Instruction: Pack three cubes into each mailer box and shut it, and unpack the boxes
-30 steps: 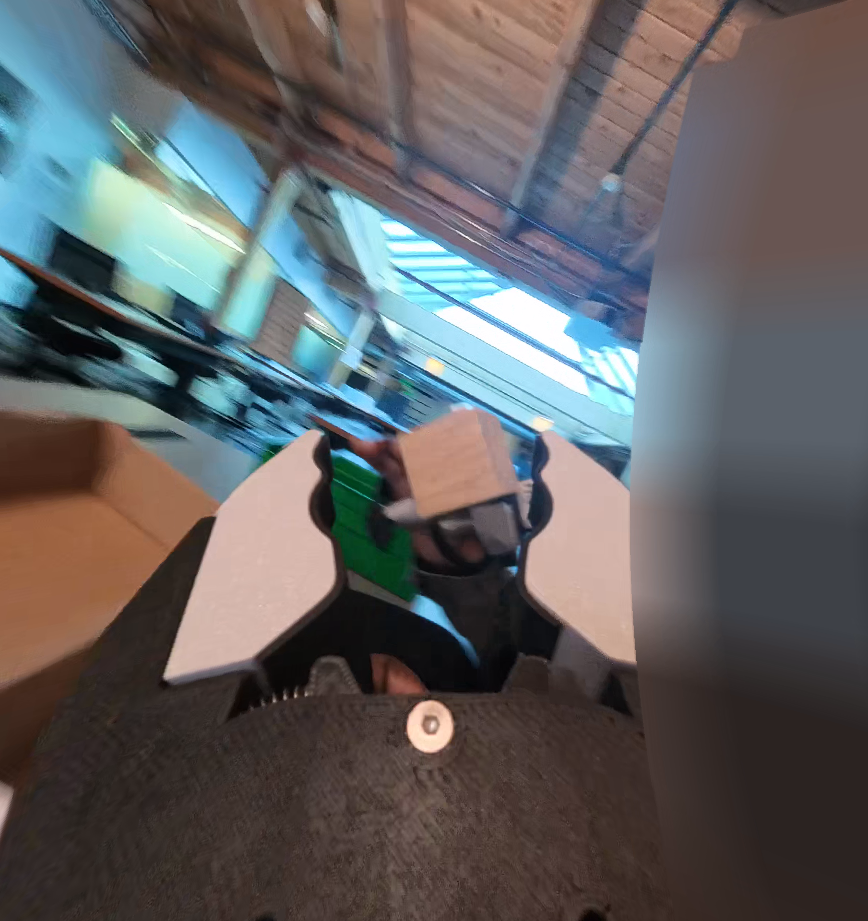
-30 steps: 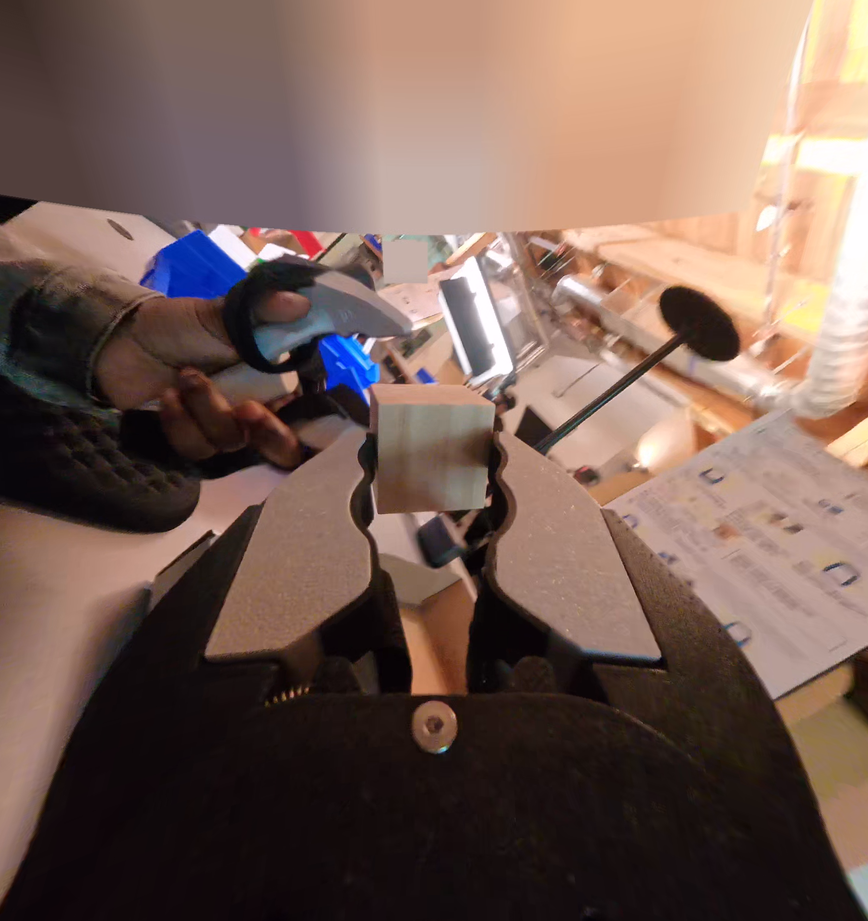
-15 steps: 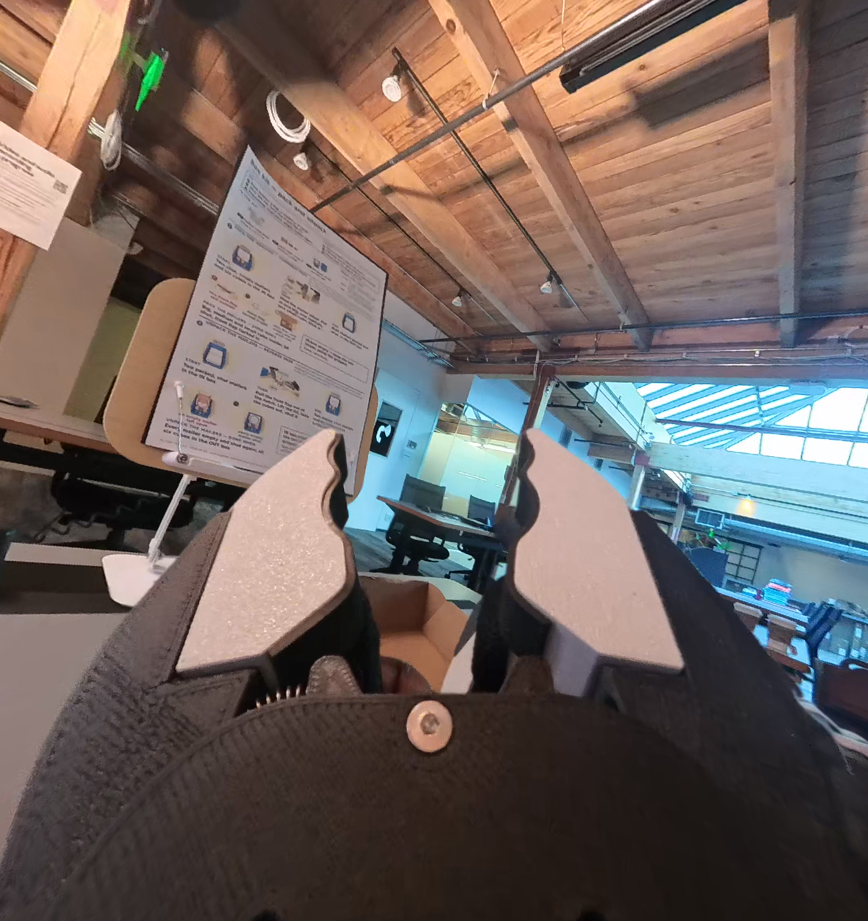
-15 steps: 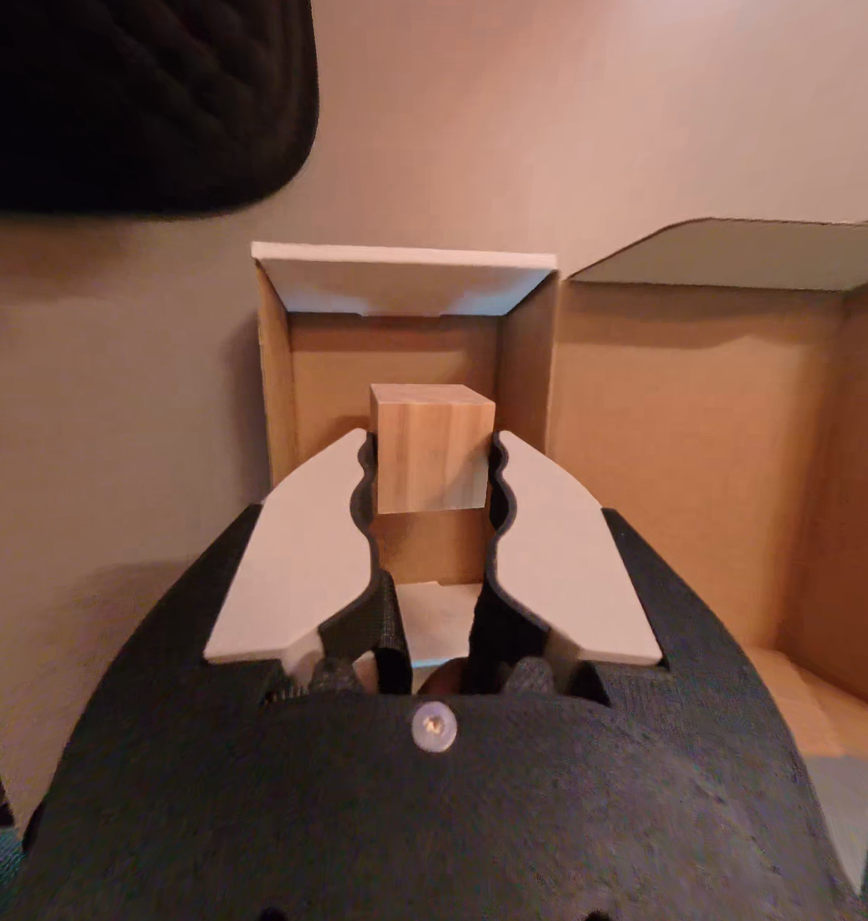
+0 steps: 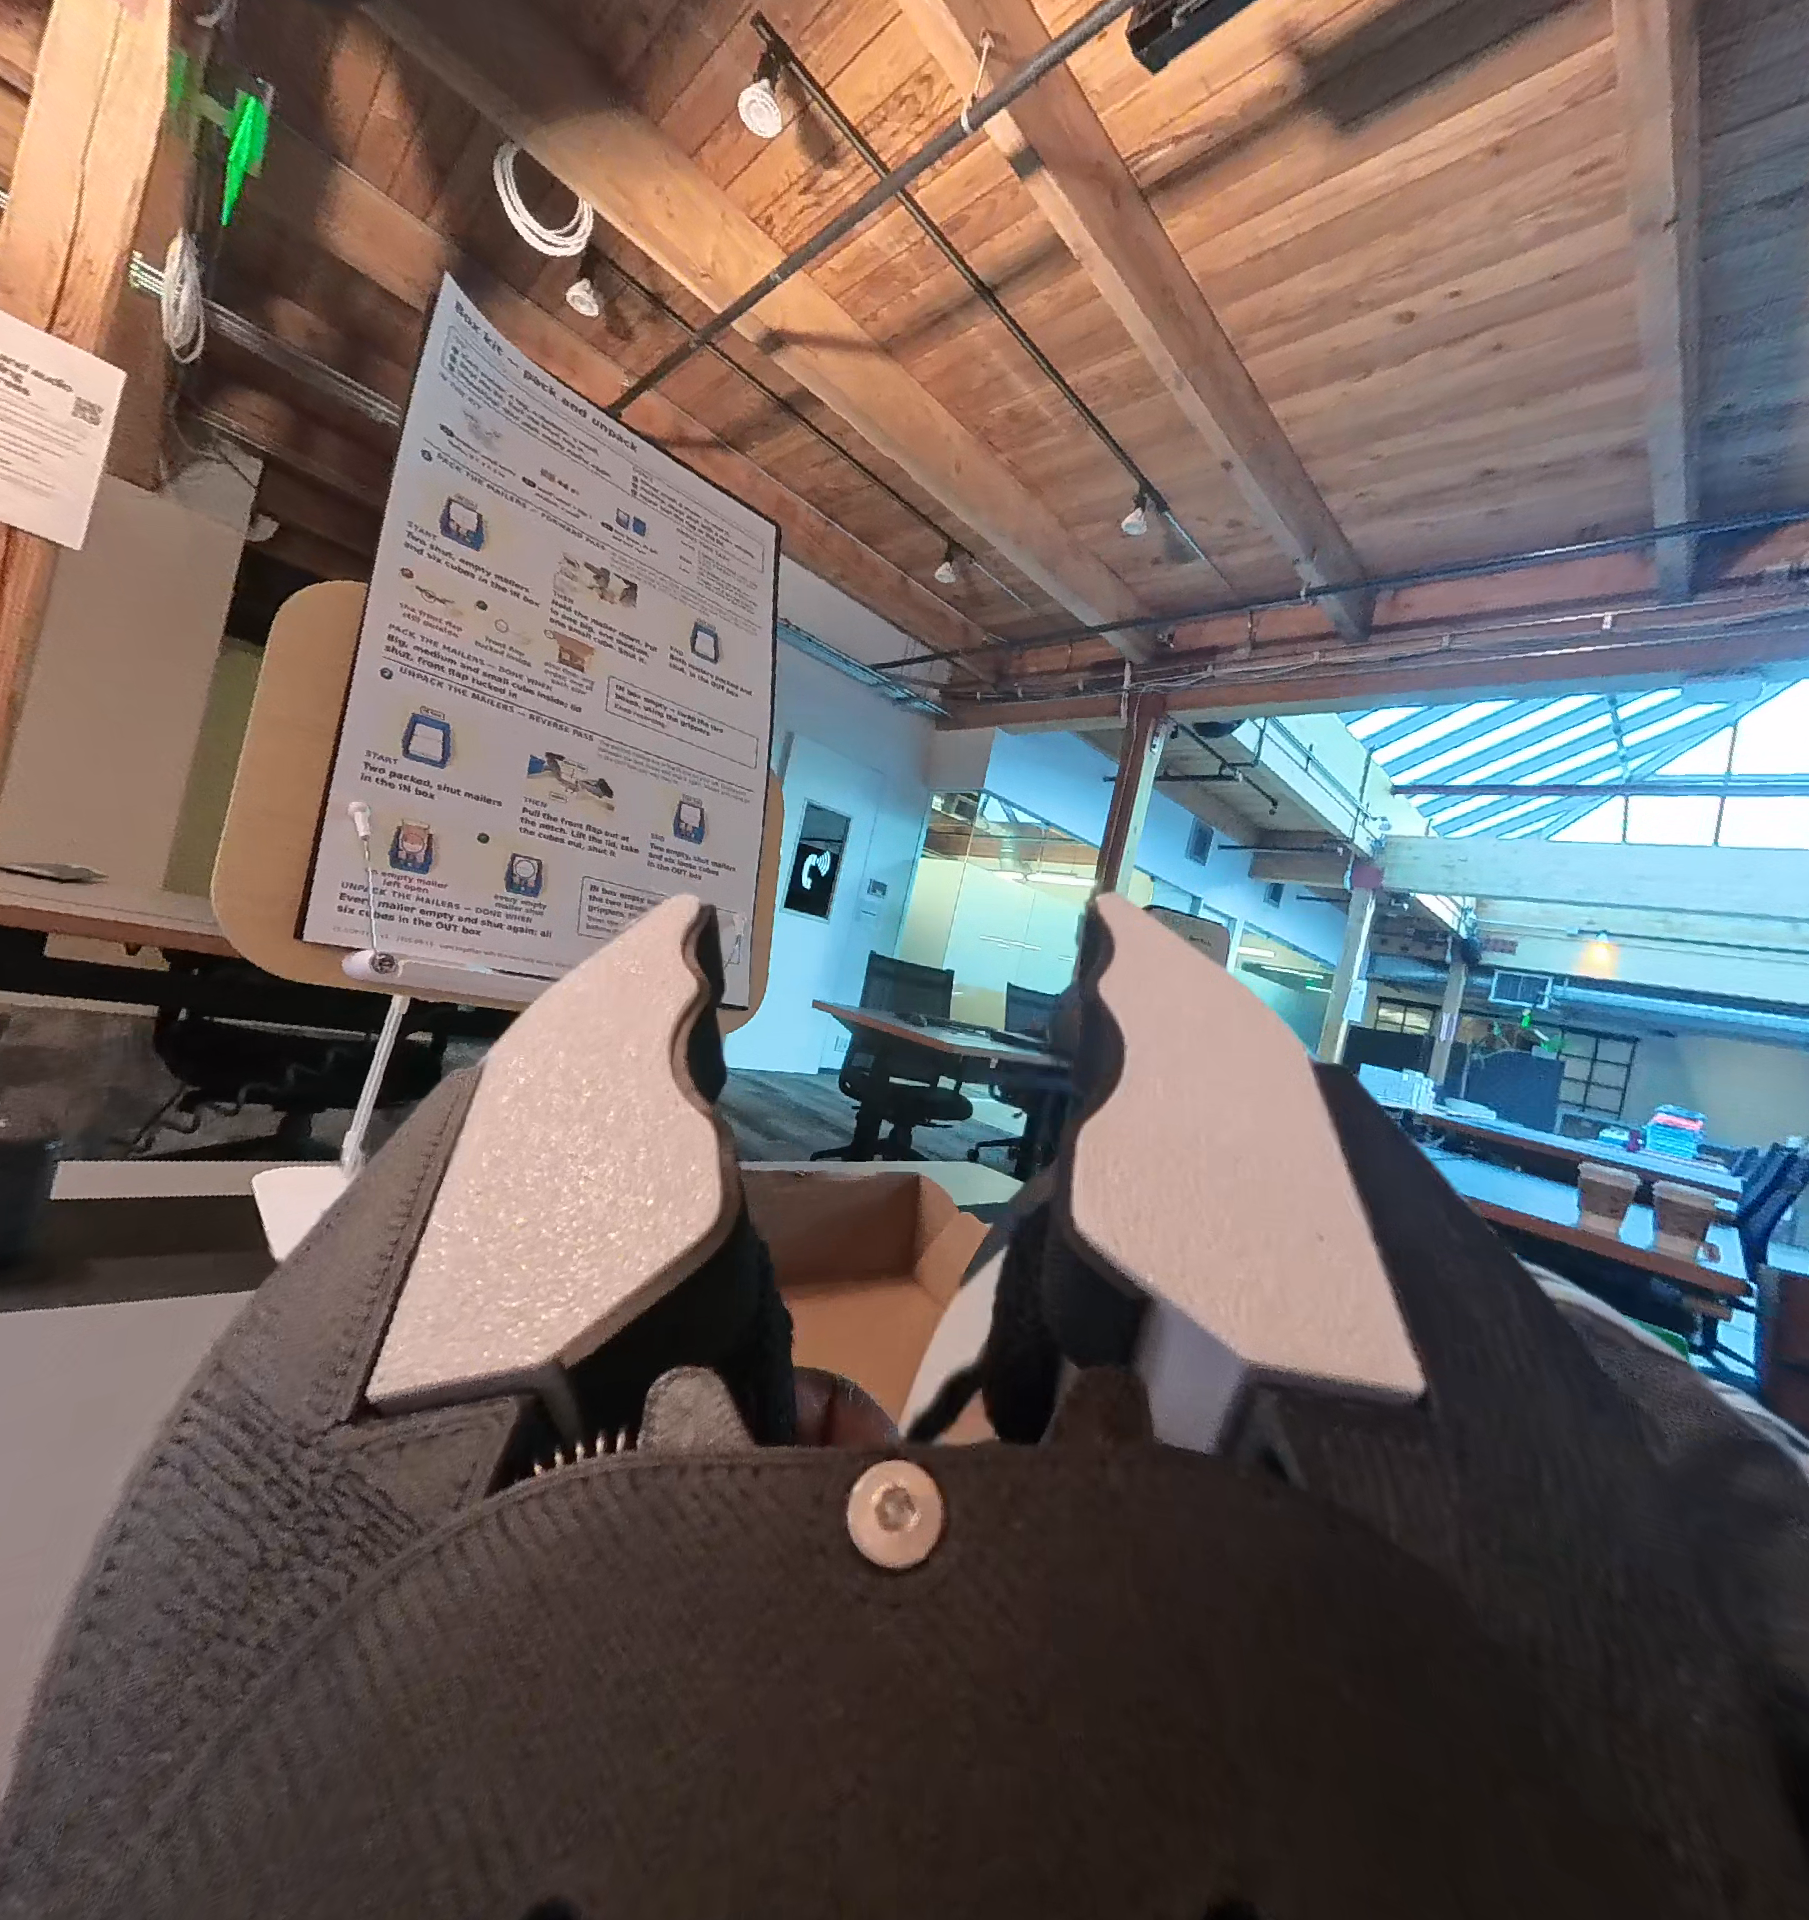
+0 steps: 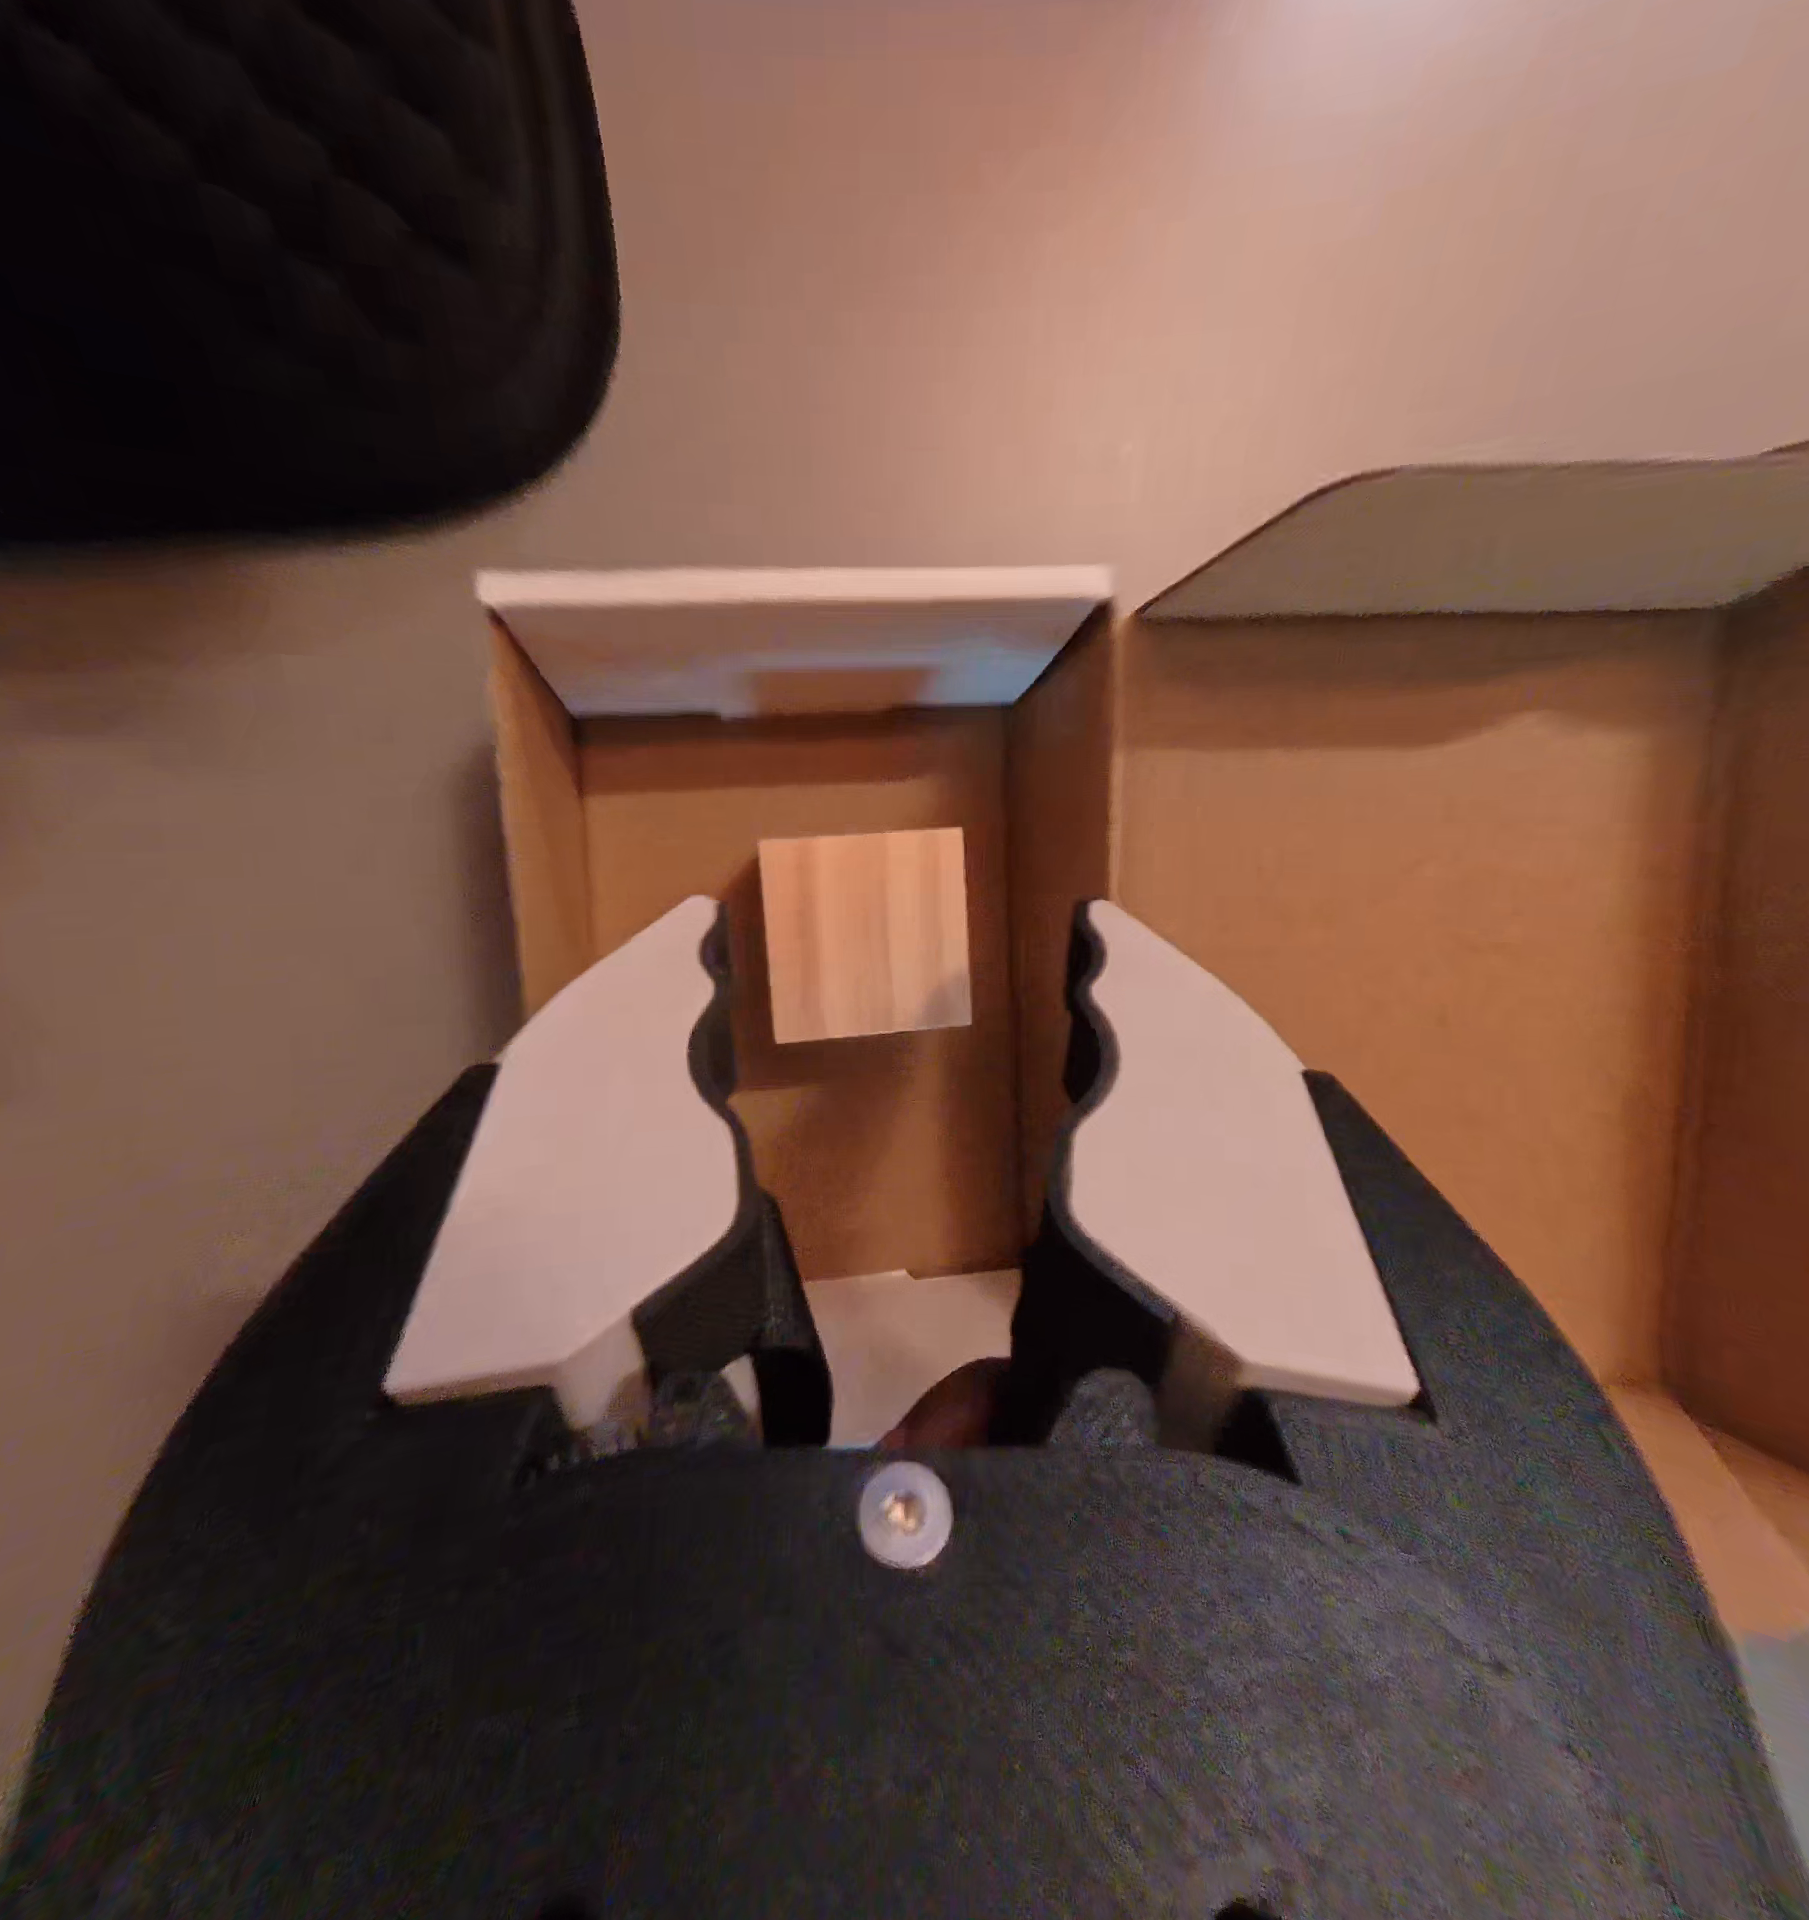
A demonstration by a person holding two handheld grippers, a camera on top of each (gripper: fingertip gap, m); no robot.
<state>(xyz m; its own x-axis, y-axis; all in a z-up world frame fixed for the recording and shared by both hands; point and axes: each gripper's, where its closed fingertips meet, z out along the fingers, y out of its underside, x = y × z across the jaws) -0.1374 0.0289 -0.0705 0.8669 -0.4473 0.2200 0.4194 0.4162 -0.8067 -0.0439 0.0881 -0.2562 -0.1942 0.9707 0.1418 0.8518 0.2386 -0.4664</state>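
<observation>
With our right gripper (image 6: 895, 956) spread over the box (image 6: 541, 831), the cube (image 6: 864, 933) seemingly released — we should lift straight up, left gripper (image 5: 900, 961) parted, empty.

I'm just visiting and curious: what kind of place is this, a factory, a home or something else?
Most likely an open-plan office or lab in a converted loft. A timber ceiling with track lights runs overhead, desks with office chairs fill the floor, and an instruction board stands by the work table.

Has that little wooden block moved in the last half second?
Yes. The wooden block has left the right gripper, whose jaws now stand open, and sits deeper in the small open mailer box.
</observation>
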